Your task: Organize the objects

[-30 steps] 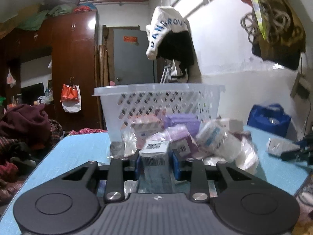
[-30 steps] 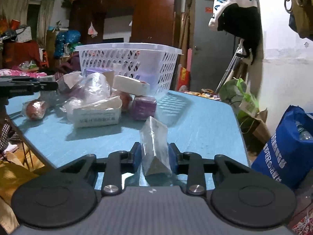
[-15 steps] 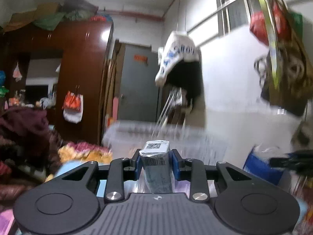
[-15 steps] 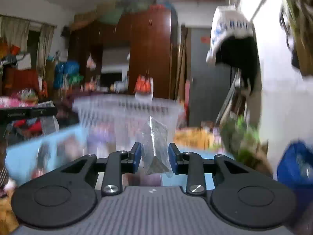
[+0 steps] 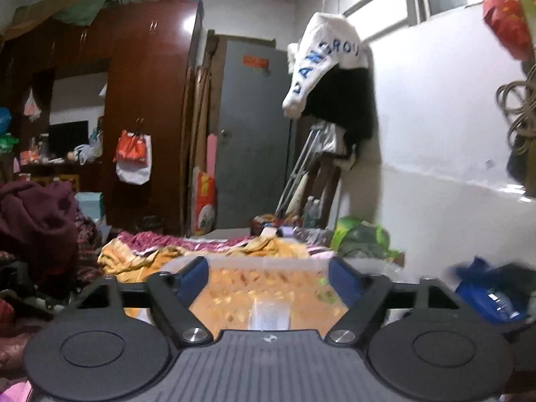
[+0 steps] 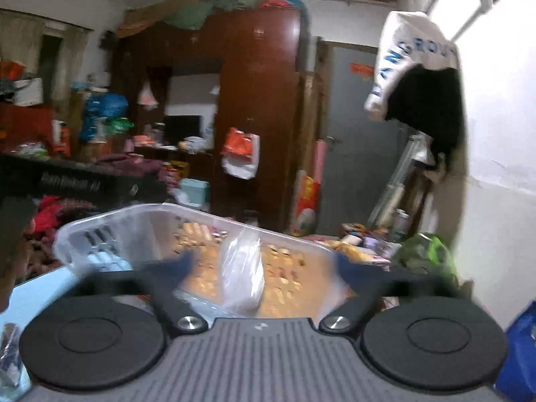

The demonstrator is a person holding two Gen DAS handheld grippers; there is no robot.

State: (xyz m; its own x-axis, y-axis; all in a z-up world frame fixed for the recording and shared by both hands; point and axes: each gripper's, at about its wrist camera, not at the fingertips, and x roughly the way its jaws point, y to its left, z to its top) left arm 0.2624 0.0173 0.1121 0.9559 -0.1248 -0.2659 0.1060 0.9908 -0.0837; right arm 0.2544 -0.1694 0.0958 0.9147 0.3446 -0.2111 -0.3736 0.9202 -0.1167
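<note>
Both hand-held grippers hover over the white basket (image 6: 110, 234) with jaws spread wide. Left hand-held gripper (image 5: 268, 278): a small packet (image 5: 269, 315) drops. Right hand-held gripper (image 6: 264, 264): a clear bag (image 6: 241, 274) falls, and could snag the basket's rim.

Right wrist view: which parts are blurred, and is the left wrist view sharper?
Right wrist view: the right gripper, the clear bag between its open fingers and the basket are smeared by motion. Left wrist view: sharper, the left gripper is crisp; only the small packet below it and the blue bag blur. Glare marks the wardrobe.
</note>
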